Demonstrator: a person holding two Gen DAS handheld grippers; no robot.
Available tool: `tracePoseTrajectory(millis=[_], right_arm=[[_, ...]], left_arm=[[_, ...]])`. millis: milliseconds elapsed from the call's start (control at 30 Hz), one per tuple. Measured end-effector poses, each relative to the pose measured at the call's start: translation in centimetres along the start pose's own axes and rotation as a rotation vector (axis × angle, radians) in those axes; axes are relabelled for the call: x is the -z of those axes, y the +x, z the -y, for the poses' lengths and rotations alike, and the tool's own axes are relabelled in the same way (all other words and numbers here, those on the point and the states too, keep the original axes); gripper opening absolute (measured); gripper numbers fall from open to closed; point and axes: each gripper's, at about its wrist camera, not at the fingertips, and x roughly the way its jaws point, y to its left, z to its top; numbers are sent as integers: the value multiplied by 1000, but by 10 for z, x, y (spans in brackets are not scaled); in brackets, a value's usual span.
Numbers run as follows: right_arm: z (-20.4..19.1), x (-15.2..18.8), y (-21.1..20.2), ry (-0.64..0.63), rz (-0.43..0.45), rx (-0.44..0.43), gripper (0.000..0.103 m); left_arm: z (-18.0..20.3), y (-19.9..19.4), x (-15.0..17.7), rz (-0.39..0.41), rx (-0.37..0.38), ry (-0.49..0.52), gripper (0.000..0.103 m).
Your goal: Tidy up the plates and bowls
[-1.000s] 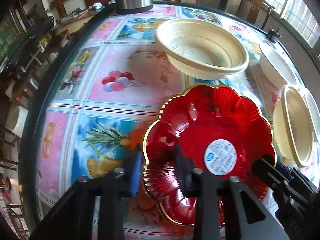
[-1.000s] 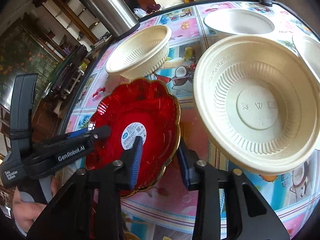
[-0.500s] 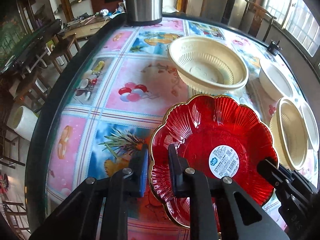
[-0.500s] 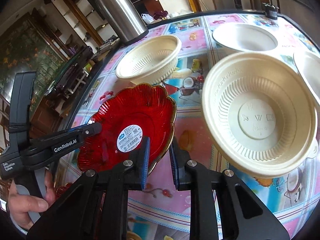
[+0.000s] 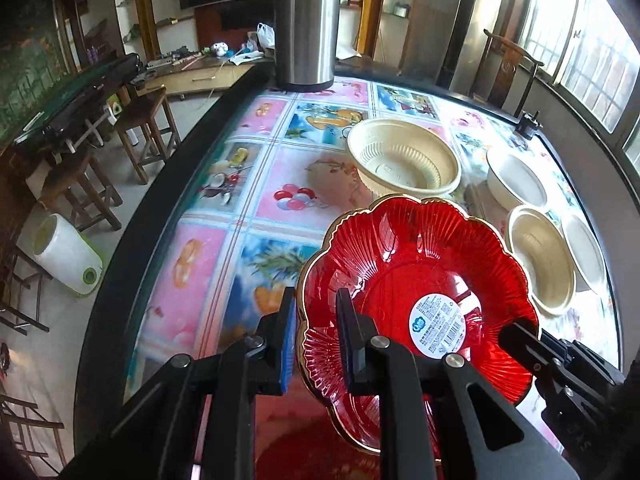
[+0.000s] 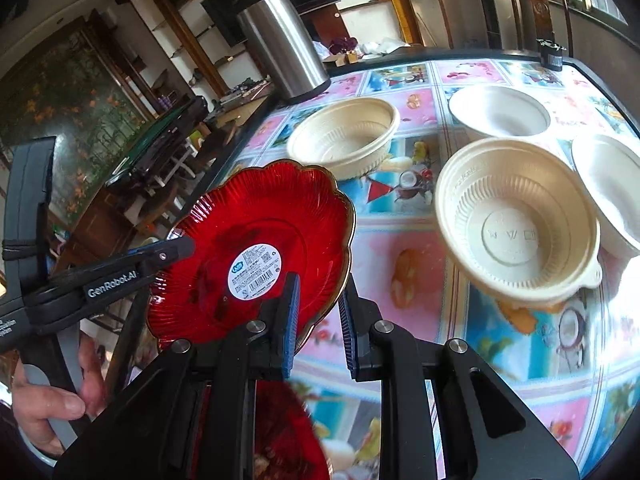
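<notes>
Both grippers have closed onto the red plate point(image 5: 420, 280) since a second ago, and it now hangs clear of the table point(image 5: 208, 264), higher than it sat before and tilted. Its white round label point(image 6: 255, 271) faces up in the middle of the plate.

From the left wrist camera, the left gripper point(image 5: 316, 334) pinches the scalloped gold rim on the plate's left side, one pad outside and one inside, jaws nearly together with only the thin rim between them. From the right wrist camera, the right gripper point(image 6: 318, 316) clamps the rim on the opposite side the same way, its jaws just as narrow. A bare hand point(image 6: 44, 396) grips the handle of the left tool at the lower left of that view.

Under the lifted plate a second red plate point(image 6: 288, 436) lies on the flowered tablecloth, partly hidden by the gripper arms.

Four cream bowls sit farther along the table: a ribbed bowl point(image 6: 344, 138) beyond the plate, another ribbed bowl point(image 6: 516, 224) to its right, and two smooth white bowls point(image 6: 500, 112) point(image 6: 612, 192) behind and beside that one. A steel flask point(image 6: 280, 44) stands at the far edge
</notes>
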Motion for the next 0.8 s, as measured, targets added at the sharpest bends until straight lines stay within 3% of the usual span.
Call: tracePoseTrajectory(millis=[467,800], right_arm=[[-25,57,-45,-74,-12,-25,19],[-30,93,-43,-128,-77,-9,19]], left_arm=[[-24,-45,81,9,31,-36,17],[-28,-37,127,-43,13,-32,18]])
